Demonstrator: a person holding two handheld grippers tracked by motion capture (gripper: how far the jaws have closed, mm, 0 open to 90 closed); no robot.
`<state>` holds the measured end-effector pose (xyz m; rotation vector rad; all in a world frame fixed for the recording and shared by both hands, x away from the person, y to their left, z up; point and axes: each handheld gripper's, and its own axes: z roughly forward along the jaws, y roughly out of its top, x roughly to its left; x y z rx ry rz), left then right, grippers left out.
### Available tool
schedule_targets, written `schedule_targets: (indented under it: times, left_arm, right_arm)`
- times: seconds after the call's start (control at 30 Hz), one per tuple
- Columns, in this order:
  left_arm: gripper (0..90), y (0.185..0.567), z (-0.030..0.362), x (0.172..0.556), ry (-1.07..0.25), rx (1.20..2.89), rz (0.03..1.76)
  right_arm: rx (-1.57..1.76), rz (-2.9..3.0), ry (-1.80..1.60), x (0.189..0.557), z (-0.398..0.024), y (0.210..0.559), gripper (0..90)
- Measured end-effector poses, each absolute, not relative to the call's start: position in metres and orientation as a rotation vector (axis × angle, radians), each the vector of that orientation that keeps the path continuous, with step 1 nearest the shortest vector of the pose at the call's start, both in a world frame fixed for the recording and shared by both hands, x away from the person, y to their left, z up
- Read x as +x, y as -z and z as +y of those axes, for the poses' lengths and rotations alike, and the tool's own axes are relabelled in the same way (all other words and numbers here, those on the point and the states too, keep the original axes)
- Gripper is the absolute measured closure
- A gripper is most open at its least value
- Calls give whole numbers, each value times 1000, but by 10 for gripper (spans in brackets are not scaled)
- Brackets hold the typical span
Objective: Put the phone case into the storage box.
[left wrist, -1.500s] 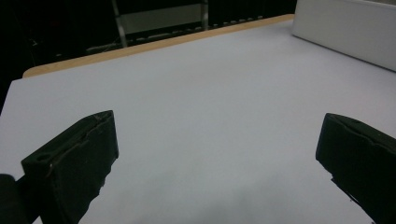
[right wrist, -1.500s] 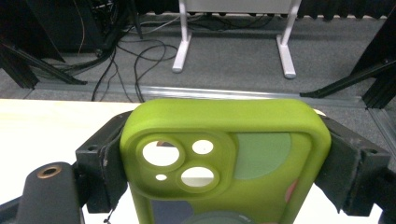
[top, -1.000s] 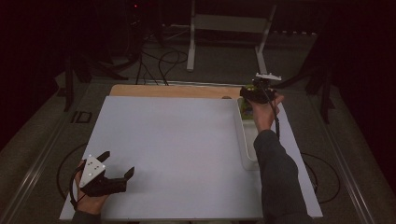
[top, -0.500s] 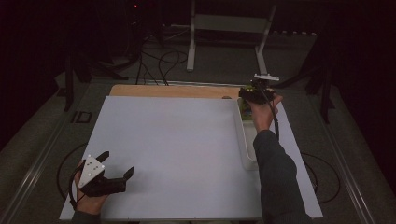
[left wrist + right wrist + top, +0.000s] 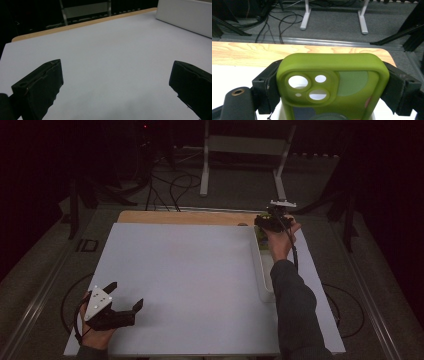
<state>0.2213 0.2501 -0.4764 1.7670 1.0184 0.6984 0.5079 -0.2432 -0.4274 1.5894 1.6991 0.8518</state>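
Note:
My right gripper (image 5: pixel 266 223) is held at the far right of the table, above the far end of a white tray (image 5: pixel 263 276). It is shut on a green phone case (image 5: pixel 332 82), whose camera cut-outs face the right gripper view; the two jaws press on the case's long sides. In the high view the green phone case (image 5: pixel 262 234) shows only as a small patch under the hand. My left gripper (image 5: pixel 126 295) rests near the front left corner of the white table mat (image 5: pixel 190 270). In its own view the left gripper (image 5: pixel 116 82) stands wide open with nothing between the jaws.
A strip of wooden tabletop (image 5: pixel 185 217) runs along the far edge of the mat. The white tray's wall (image 5: pixel 185 17) shows at the upper right of the left gripper view. Cables and metal stand legs (image 5: pixel 205 175) lie on the floor beyond the table.

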Motion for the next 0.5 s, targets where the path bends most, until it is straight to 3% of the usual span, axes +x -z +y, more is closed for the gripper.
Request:
schedule_targets:
  times: [0.5]
  left_arm:
    - [0, 476, 250, 222, -698, 1768, 1018]
  right_arm:
    - [1597, 1707, -849, 510, -244, 432, 152]
